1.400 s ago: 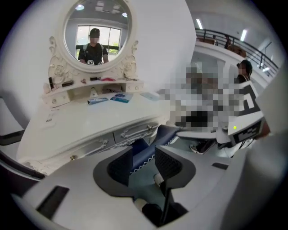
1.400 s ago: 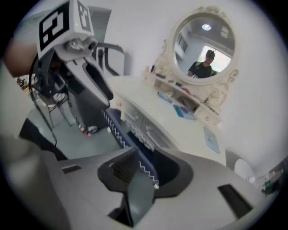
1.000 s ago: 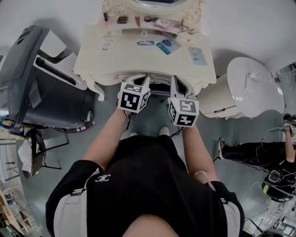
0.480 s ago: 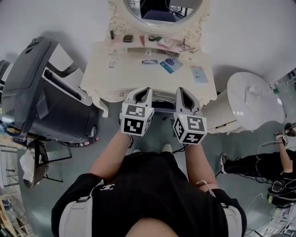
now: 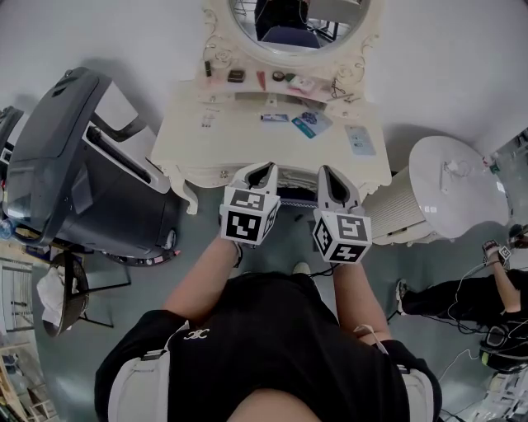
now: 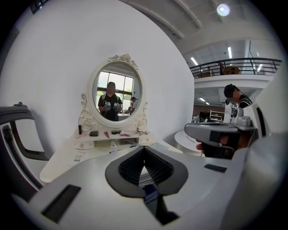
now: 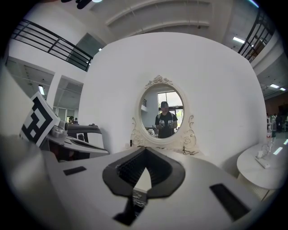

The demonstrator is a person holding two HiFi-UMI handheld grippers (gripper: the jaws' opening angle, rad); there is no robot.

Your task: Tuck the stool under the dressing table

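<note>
The cream dressing table (image 5: 239,136) with its oval mirror (image 5: 297,21) stands against the wall ahead of me. A dark strip with a white pattern, the stool's seat (image 5: 295,196), shows under the table's front edge, between my two grippers. My left gripper (image 5: 266,171) and right gripper (image 5: 327,174) hover side by side over that front edge, both shut with nothing in them. In the left gripper view the shut jaws (image 6: 144,152) point at the table top (image 6: 67,159) and mirror (image 6: 114,96). In the right gripper view the shut gripper (image 7: 145,152) points at the mirror (image 7: 165,112).
A large grey machine (image 5: 74,165) stands close to the table's left. A ribbed white cylinder (image 5: 396,206) and a round white side table (image 5: 458,185) stand to its right. A person's legs (image 5: 462,297) are at the far right. Small cosmetics and cards (image 5: 309,124) lie on the table.
Both grippers have lifted away from the space under the table's front edge and still stay shut. The head view has tipped up, so more of the mirror shows.
</note>
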